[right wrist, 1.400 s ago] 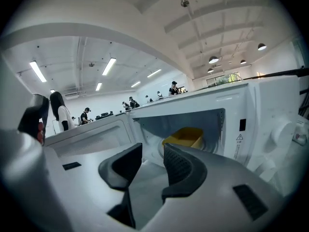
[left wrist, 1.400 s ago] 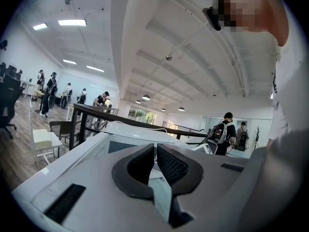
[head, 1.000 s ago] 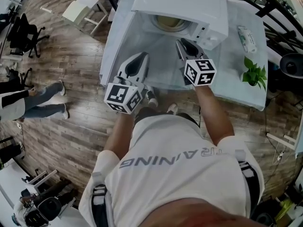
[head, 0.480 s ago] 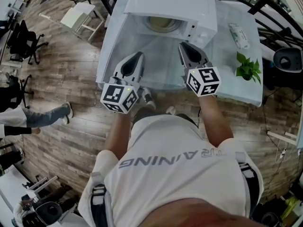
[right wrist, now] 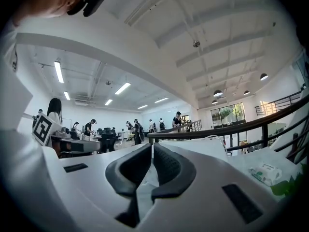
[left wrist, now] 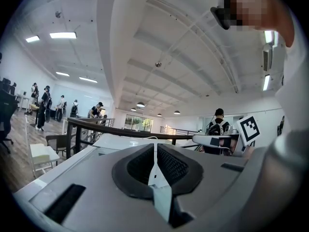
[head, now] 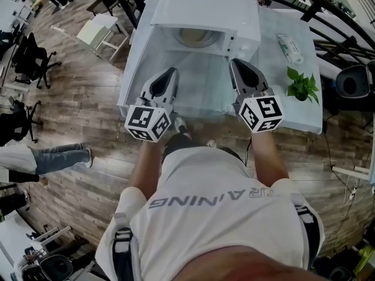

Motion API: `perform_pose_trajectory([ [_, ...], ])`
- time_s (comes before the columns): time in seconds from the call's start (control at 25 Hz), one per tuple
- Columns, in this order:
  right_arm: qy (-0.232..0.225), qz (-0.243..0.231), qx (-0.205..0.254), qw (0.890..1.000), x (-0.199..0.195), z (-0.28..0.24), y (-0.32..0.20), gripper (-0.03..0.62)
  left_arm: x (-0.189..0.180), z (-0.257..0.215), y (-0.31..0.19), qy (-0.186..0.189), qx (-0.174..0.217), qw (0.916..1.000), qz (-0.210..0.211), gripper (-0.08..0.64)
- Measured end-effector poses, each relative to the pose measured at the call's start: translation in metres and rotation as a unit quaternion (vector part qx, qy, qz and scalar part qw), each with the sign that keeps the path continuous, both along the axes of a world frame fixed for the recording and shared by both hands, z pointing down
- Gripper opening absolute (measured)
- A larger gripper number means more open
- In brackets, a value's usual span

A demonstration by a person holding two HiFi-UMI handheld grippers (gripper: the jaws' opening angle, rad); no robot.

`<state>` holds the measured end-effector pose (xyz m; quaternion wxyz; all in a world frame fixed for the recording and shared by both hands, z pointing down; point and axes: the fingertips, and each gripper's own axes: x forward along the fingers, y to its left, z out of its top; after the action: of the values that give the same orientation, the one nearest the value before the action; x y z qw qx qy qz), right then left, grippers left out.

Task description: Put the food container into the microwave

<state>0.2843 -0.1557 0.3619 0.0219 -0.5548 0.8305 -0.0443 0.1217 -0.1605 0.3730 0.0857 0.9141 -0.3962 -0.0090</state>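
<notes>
A white microwave (head: 202, 7) stands at the far side of the table, its front open toward me. Something round and pale, which looks like the food container (head: 195, 37), sits inside the cavity. My left gripper (head: 170, 74) hovers over the table's near left part, shut and holding nothing. The right gripper (head: 237, 63) is level with it on the right, just below the microwave's control panel, also shut and empty. In both gripper views the jaws point up over the table toward the ceiling: left gripper (left wrist: 154, 148), right gripper (right wrist: 151, 149).
A pale blue cloth covers the table (head: 275, 107). A packet of wipes (head: 289, 47) and a small green plant (head: 302, 85) sit at the right. A white stool (head: 96, 23) and black railing stand beyond the table. A person's legs (head: 44, 157) are on the wooden floor at left.
Both grippers have drawn back from the microwave toward my body, the right one shifting right. They stay shut. The person on the floor at left has walked on.
</notes>
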Motion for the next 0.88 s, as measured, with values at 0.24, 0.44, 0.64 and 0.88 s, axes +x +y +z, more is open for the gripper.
perform_pose_trajectory([
  [0.24, -0.005, 0.018, -0.005, 1.0, 0.017, 0.004, 0.003, 0.023, 0.003, -0.002, 0.005, -0.001, 0.0, 1.0, 0.003, 0.046],
  [0.44, 0.003, 0.015, -0.004, 1.0, 0.016, 0.005, 0.004, 0.023, 0.004, -0.002, 0.007, 0.002, 0.0, 1.0, 0.003, 0.046],
  [0.64, -0.007, 0.007, -0.005, 1.0, 0.014, 0.003, 0.003, 0.023, 0.006, -0.004, 0.008, 0.006, -0.001, 1.0, 0.005, 0.046],
  [0.88, -0.004, 0.008, -0.004, 1.0, 0.014, -0.002, 0.001, 0.023, 0.007, -0.005, 0.006, 0.012, -0.002, 0.9999, 0.007, 0.046],
])
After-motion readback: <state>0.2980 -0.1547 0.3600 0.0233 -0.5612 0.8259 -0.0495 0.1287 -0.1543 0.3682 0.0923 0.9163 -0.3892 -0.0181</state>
